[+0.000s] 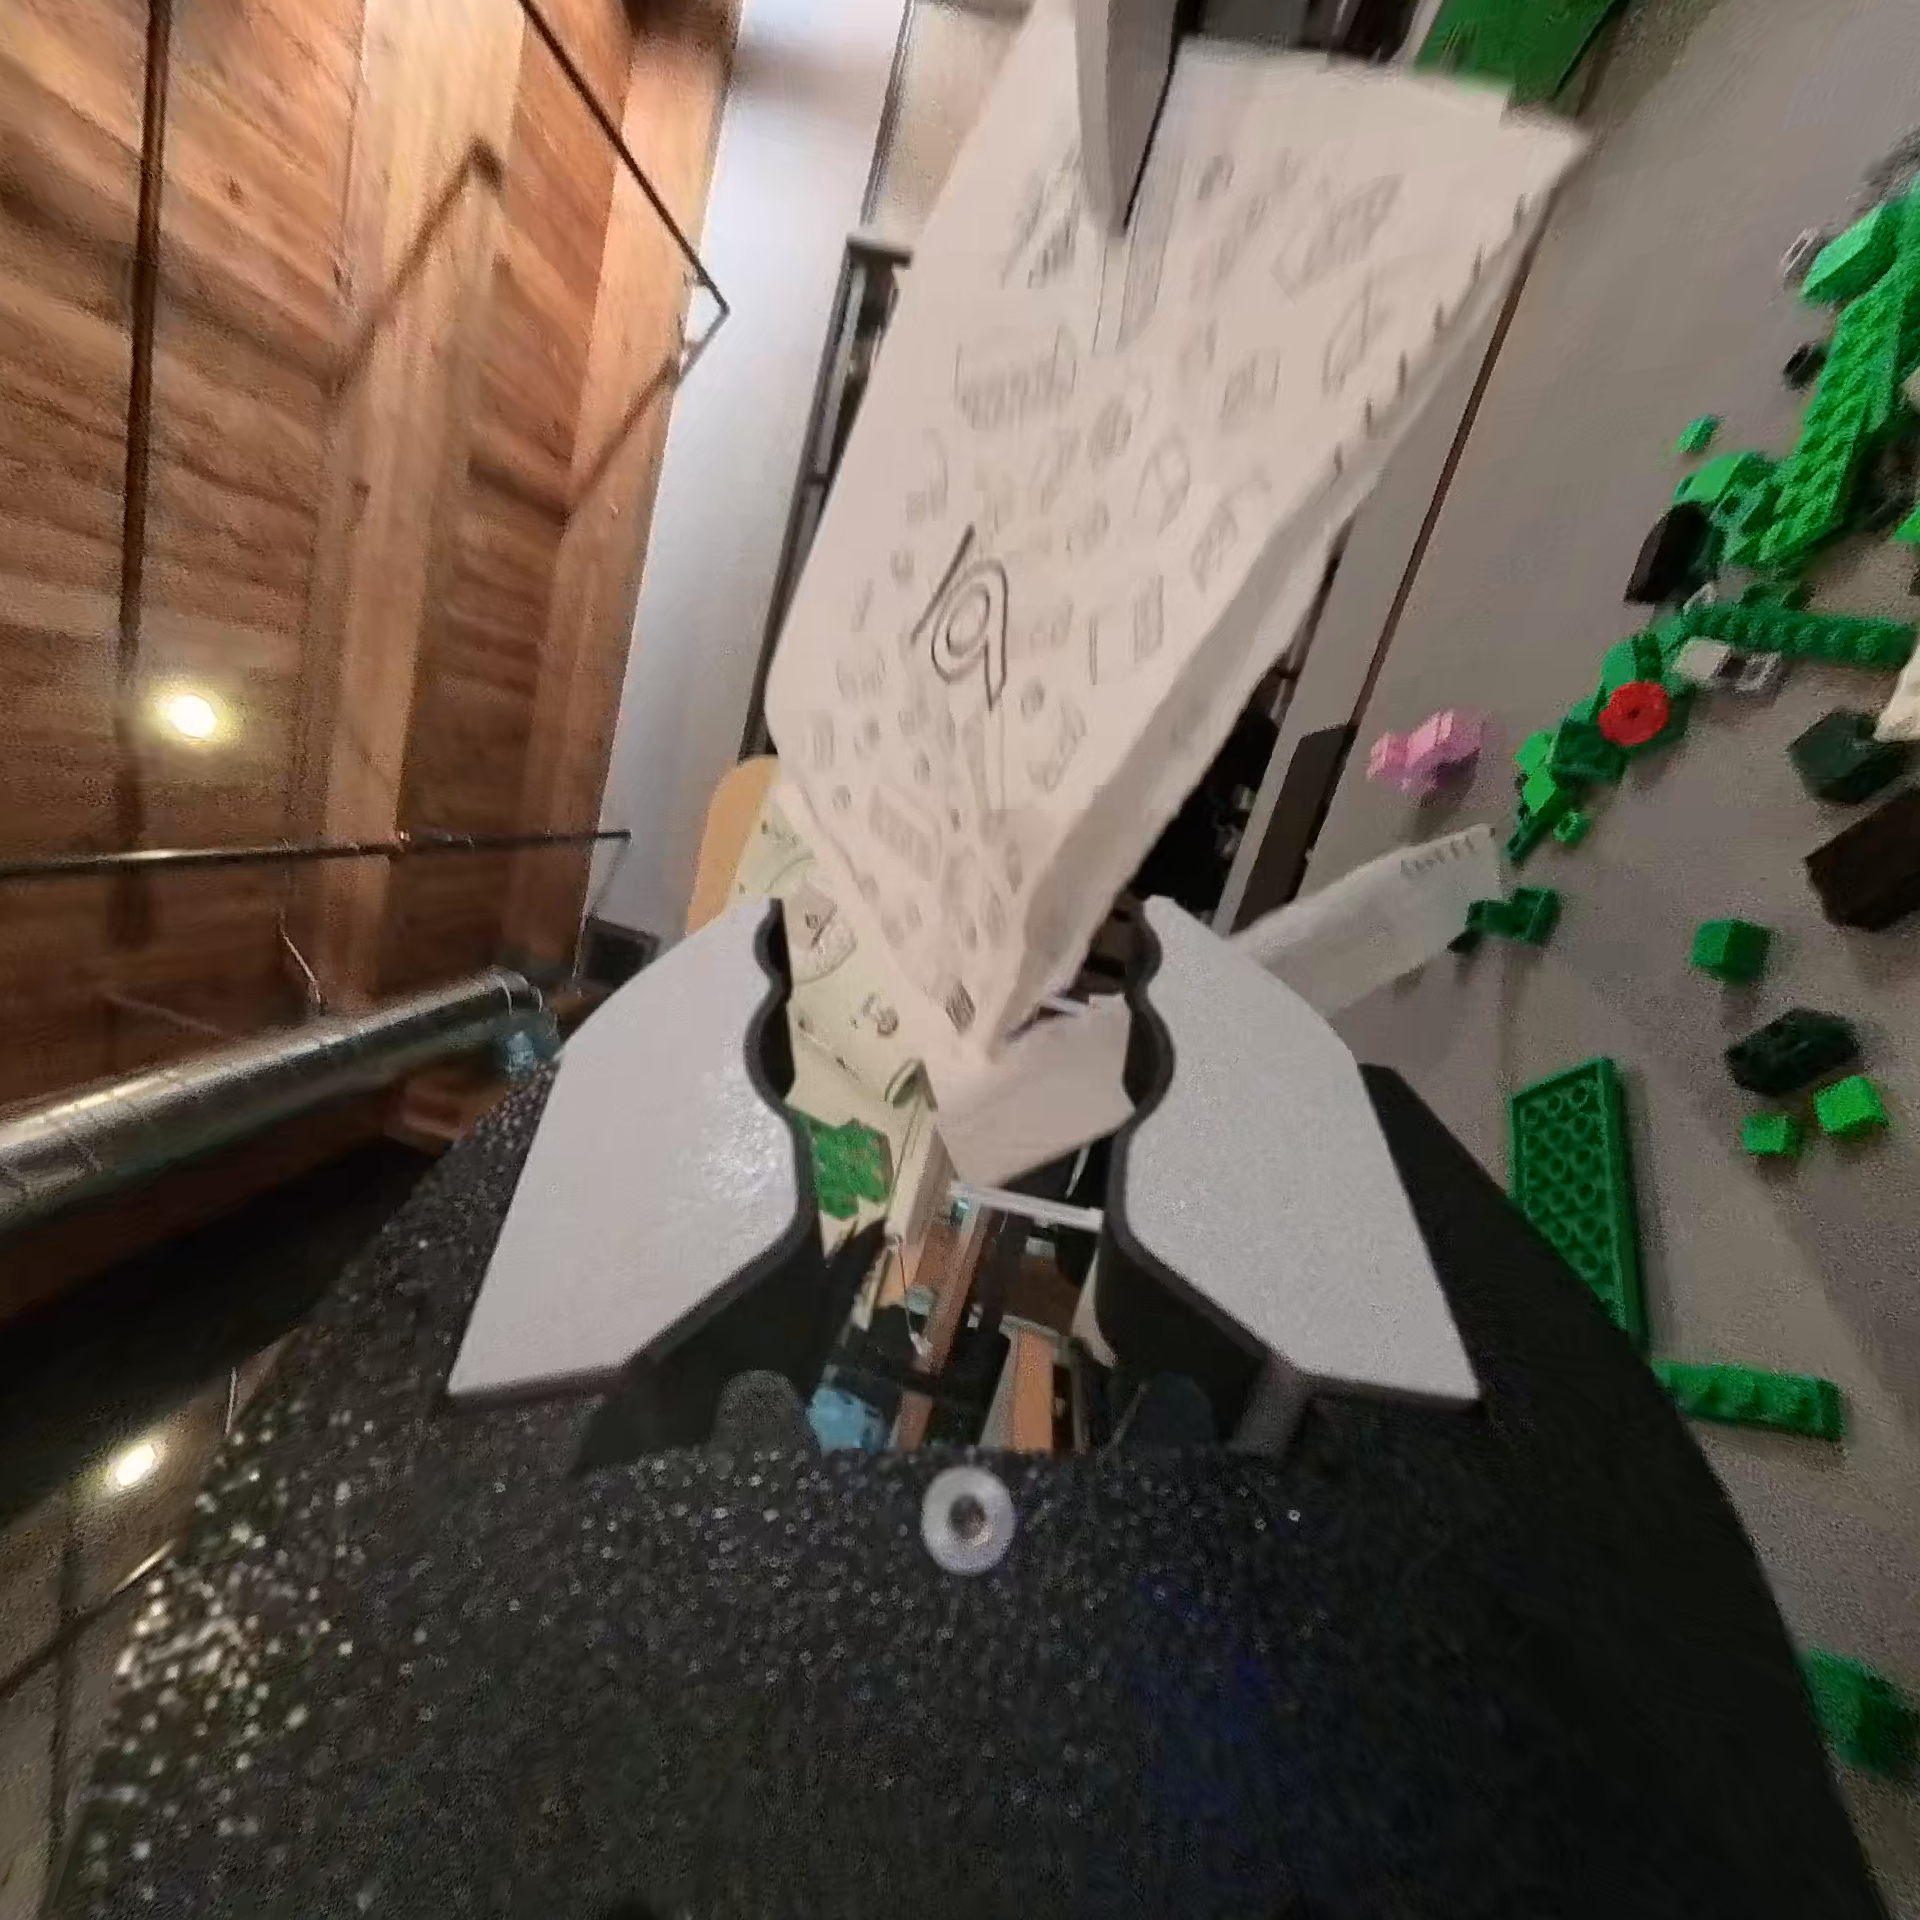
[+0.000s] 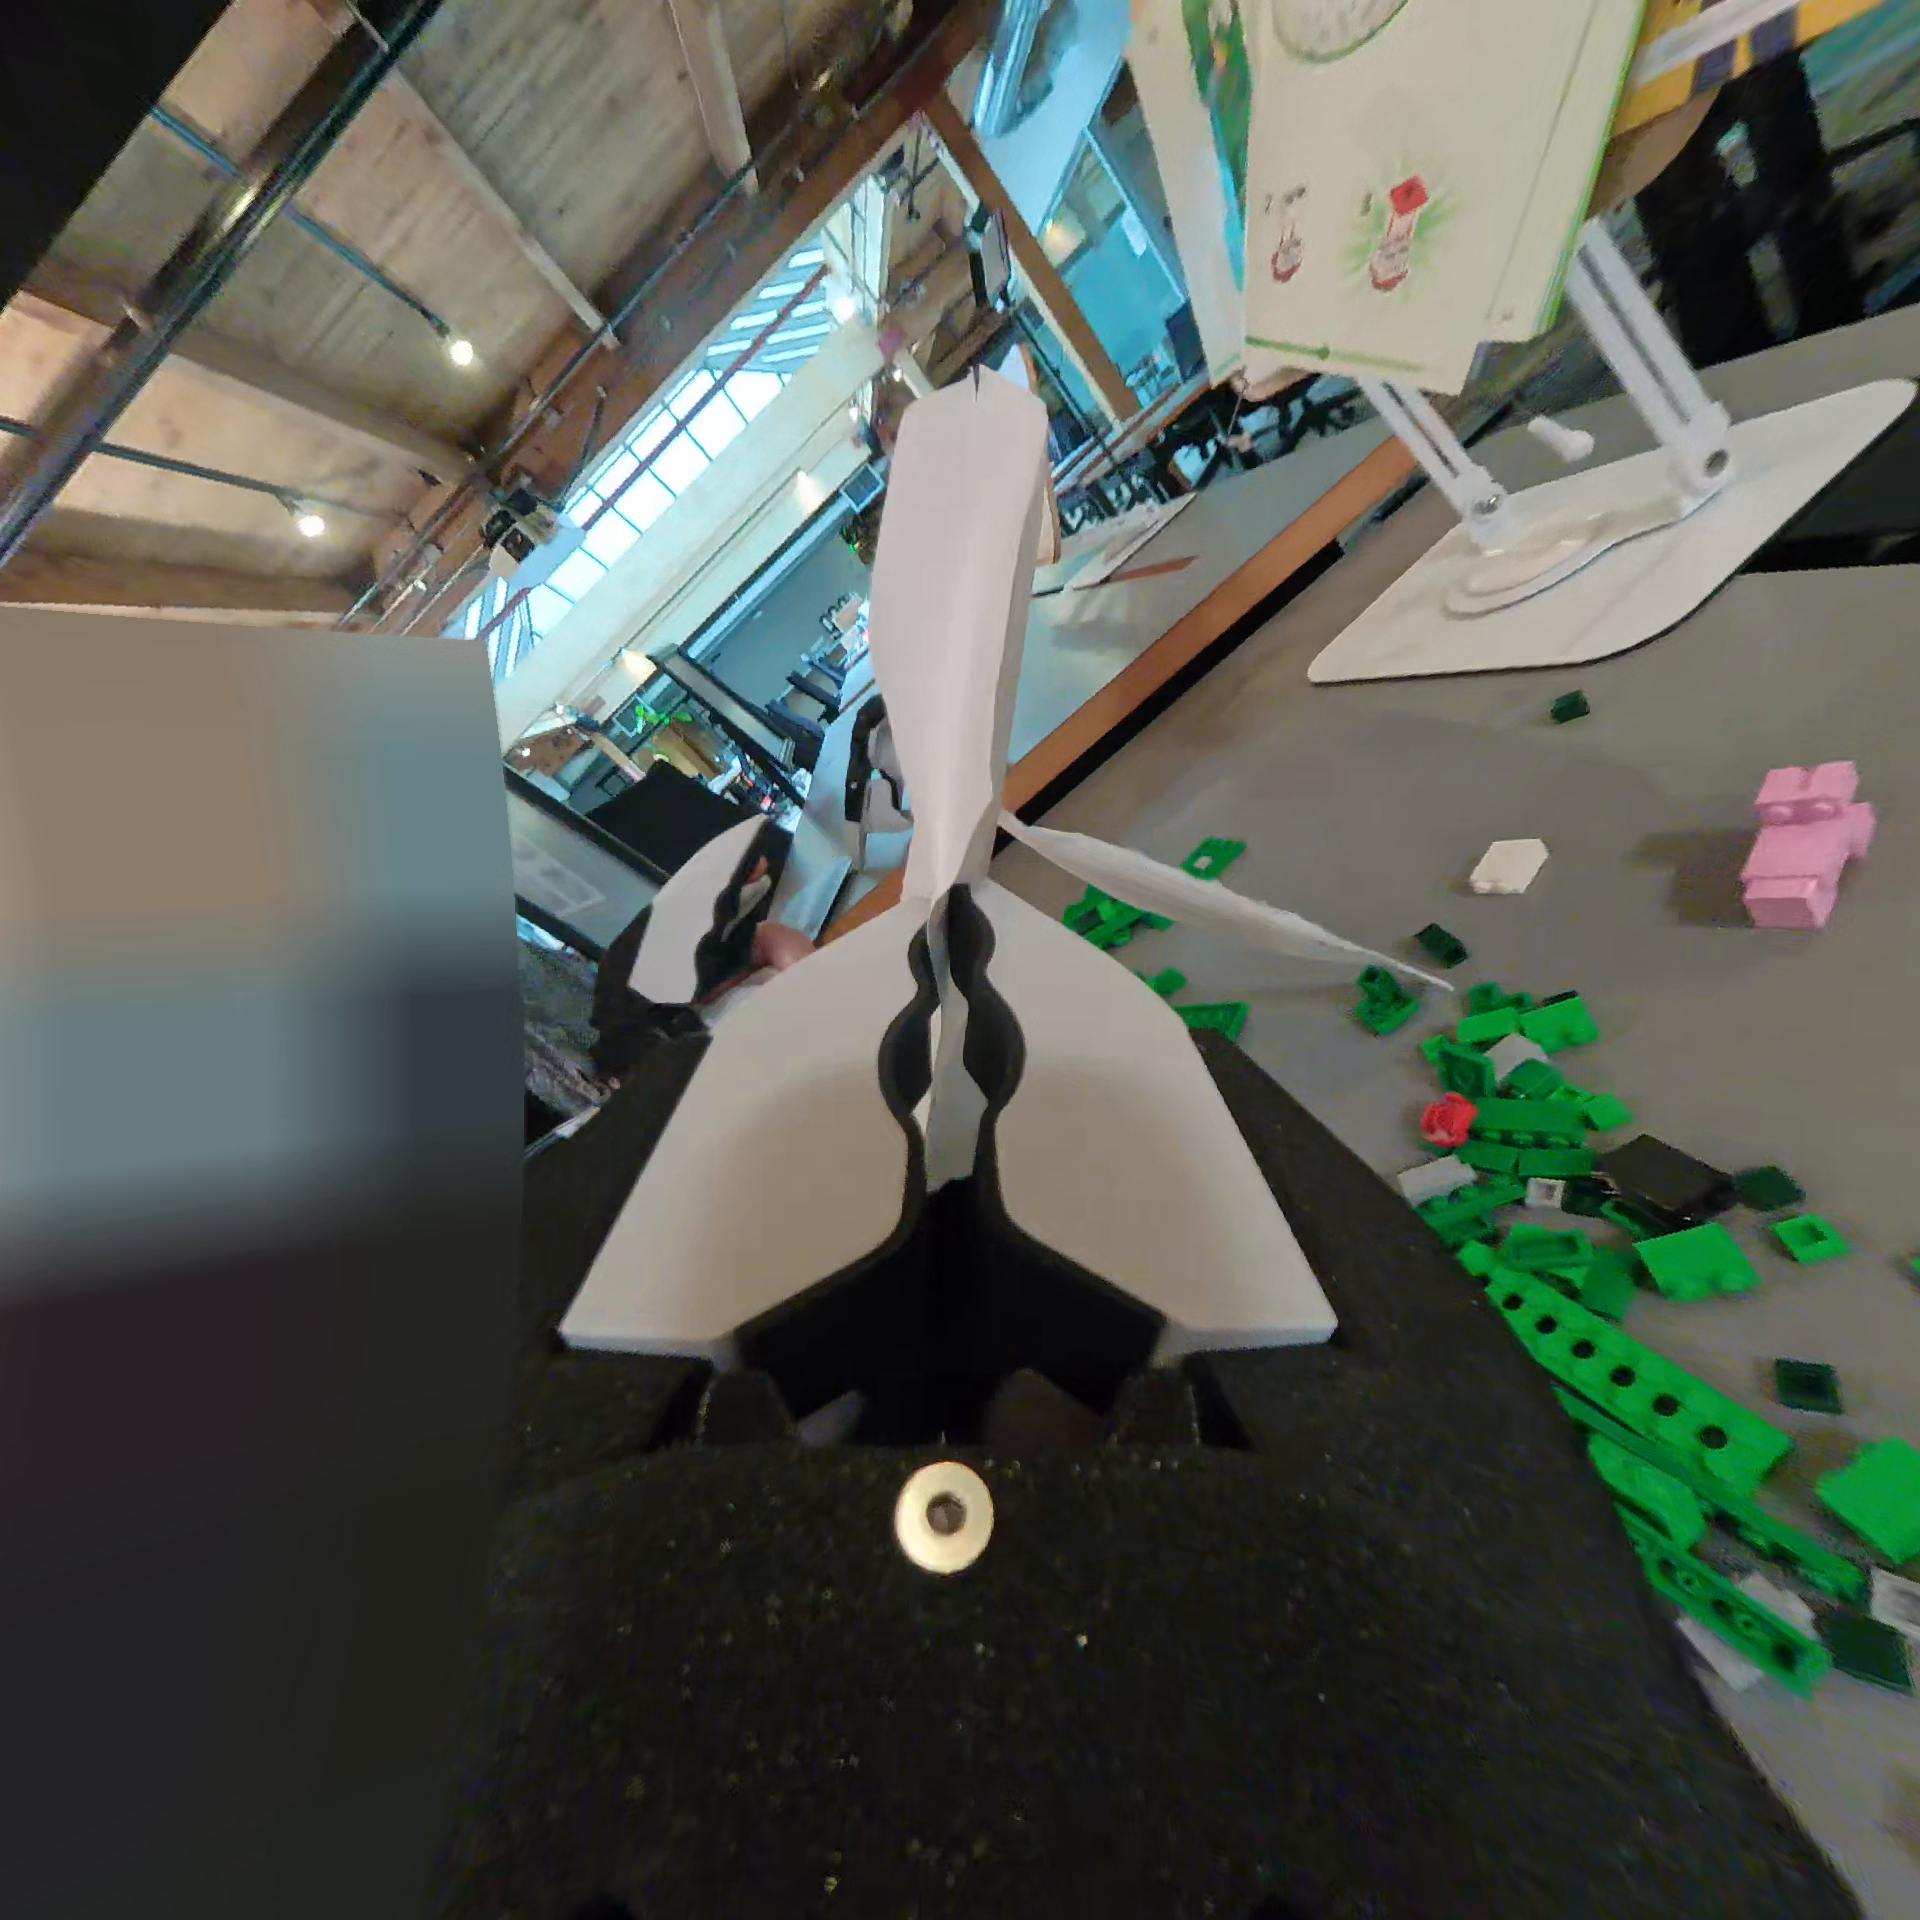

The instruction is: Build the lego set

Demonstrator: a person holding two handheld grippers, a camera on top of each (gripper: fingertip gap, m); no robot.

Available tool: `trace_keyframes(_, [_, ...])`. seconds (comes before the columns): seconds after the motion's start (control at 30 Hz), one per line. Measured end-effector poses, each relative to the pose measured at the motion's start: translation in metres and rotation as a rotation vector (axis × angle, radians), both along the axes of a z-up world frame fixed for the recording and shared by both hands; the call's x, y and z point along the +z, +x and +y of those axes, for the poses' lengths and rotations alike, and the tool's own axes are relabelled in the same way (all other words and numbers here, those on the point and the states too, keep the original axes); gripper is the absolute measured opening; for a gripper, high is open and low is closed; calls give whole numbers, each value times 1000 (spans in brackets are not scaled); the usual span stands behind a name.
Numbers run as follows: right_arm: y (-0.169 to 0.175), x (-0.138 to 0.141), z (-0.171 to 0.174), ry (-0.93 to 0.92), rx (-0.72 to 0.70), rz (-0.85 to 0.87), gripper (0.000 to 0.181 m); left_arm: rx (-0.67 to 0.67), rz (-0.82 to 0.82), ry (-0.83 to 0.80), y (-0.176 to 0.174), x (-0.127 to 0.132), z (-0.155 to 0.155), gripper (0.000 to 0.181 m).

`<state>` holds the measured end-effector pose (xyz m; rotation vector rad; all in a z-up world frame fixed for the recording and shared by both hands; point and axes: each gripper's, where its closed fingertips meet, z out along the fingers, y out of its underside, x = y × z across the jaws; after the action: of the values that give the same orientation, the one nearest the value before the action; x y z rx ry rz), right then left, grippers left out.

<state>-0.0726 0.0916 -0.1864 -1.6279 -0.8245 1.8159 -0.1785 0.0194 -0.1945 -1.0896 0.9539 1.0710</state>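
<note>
- Right gripper (image 2: 951,940): jaws pinched shut on a white paper bag (image 2: 961,644), which rises crumpled above the tips.
- Left gripper (image 1: 951,940): jaws spread, the bag's printed side (image 1: 1122,499) hanging between them.
- Green lego bricks (image 2: 1558,1195) scattered on the grey table (image 2: 1299,790); pink figure (image 2: 1808,857) apart.
- Booklet stand (image 2: 1621,540) near the far edge.

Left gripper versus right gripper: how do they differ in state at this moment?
The right gripper is shut on a white paper bag, pinched between its fingers; the left gripper is open, its fingers apart. The bag stands up out of the right gripper; at the left gripper it only hangs in front, though blur hides whether it touches. Both have white fingers with wavy black pads.
</note>
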Motion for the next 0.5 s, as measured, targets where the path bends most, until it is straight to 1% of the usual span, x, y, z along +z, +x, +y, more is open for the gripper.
trace_keyframes(0.1, [-3, 2, -6, -40, 37, 2, 1, -13, 21, -2, 7, 5, -1, 60])
trace_keyframes(0.17, [-3, 2, -8, -69, 59, 3, 1, 0, 54, -38, 6, 2, 2, 55])
trace_keyframes(0.3, [-5, -5, -11, -103, 80, -31, 1, -42, 93, -35, 15, 5, -1, 24])
trace_keyframes(0.33, [-5, -5, -10, -115, 82, -31, 1, -50, 94, -41, 17, 5, -1, 7])
trace_keyframes(0.37, [-5, -6, -10, -127, 85, -31, 2, -55, 92, -72, 18, 4, 0, 0])
trace_keyframes(0.43, [-5, -8, -8, -147, 84, -33, 2, -25, 30, -186, 14, -3, 5, 0])
trace_keyframes(0.5, [-7, -12, -5, -148, 66, -43, 2, -10, -81, -270, 13, 0, 8, 0])
